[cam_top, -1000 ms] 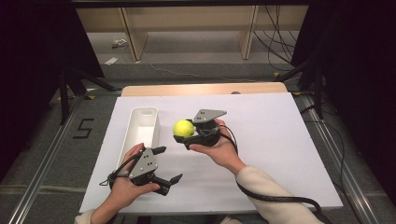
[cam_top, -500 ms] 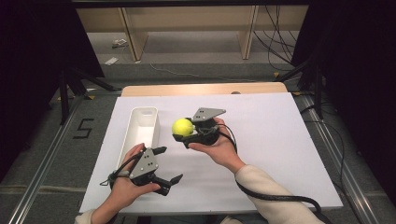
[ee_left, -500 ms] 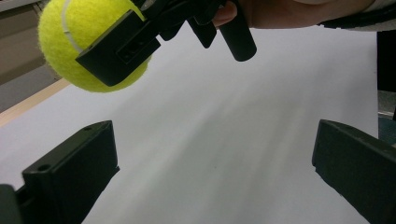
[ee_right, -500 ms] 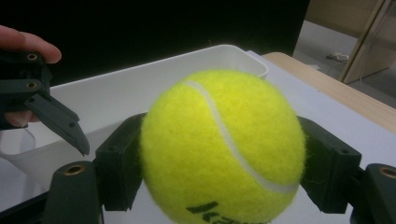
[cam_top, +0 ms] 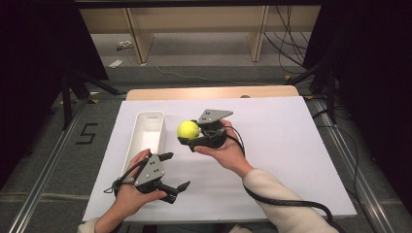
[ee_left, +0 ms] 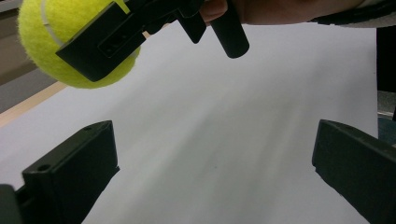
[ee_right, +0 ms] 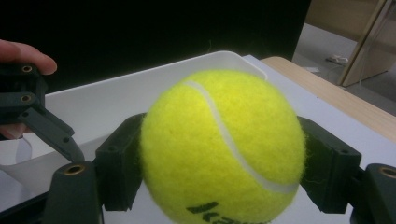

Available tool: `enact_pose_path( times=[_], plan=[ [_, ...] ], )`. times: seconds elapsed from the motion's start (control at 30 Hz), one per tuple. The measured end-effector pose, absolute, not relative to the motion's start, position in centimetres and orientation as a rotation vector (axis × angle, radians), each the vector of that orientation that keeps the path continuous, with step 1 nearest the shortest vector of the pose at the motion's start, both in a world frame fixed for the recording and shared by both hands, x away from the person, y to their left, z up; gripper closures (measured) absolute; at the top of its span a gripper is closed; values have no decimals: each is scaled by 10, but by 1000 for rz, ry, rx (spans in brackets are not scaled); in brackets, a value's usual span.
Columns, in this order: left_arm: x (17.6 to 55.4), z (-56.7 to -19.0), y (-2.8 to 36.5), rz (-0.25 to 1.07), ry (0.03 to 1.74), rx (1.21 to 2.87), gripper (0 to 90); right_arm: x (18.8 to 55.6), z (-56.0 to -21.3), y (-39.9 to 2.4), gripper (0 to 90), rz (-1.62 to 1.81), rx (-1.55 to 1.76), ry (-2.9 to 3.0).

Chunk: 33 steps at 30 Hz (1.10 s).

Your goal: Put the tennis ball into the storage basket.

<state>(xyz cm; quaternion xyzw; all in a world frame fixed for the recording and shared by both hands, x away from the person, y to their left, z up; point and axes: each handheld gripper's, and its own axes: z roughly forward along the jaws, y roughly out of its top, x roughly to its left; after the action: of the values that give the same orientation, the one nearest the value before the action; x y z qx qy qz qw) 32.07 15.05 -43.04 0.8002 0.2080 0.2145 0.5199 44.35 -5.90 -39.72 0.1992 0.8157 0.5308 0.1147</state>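
High view, right gripper: the right gripper (cam_top: 190, 137) sits near the middle of the white table (cam_top: 291, 145), held up off the surface in the person's right hand (cam_top: 226, 154), jaws pointing toward 9 o'clock.
High view, ball: the tennis ball (cam_top: 188, 129) is pinched between those jaws, lifted above the table, just to the 3 o'clock side of the white bin (cam_top: 147, 137).
High view, bin: long white tub, running 12 to 6 o'clock on the left part of the table; ball is beside it, not over it as far as I can tell.
High view, left gripper: the left gripper (cam_top: 176, 171) is down at about 7 o'clock from the ball, in the left hand (cam_top: 130, 194), jaws spread wide with nothing between them, aimed roughly 3 o'clock.
Left gripper view, jaws: both black jaws stand far apart at the bottom corners, just bare table between.
Left gripper view, ball: tennis ball (ee_left: 70, 42) up at 11 o'clock, with a jaw of the right gripper (ee_left: 121, 35) clamped across it.
Right gripper view, ball: tennis ball (ee_right: 223, 147) fills the centre, squeezed on both sides by the jaws.
Right gripper view, background: white bin (ee_right: 140, 93) behind the ball; left gripper (ee_right: 32, 116) at 9 o'clock.
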Motion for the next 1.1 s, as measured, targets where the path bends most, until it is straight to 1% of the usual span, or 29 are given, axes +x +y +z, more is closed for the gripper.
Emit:
enact_pose_path(
  times=[1.1],
  plan=[
    [319,-431,150,492,507,1922,0,449,-396,-49,263,1561,574,2401]
  ],
)
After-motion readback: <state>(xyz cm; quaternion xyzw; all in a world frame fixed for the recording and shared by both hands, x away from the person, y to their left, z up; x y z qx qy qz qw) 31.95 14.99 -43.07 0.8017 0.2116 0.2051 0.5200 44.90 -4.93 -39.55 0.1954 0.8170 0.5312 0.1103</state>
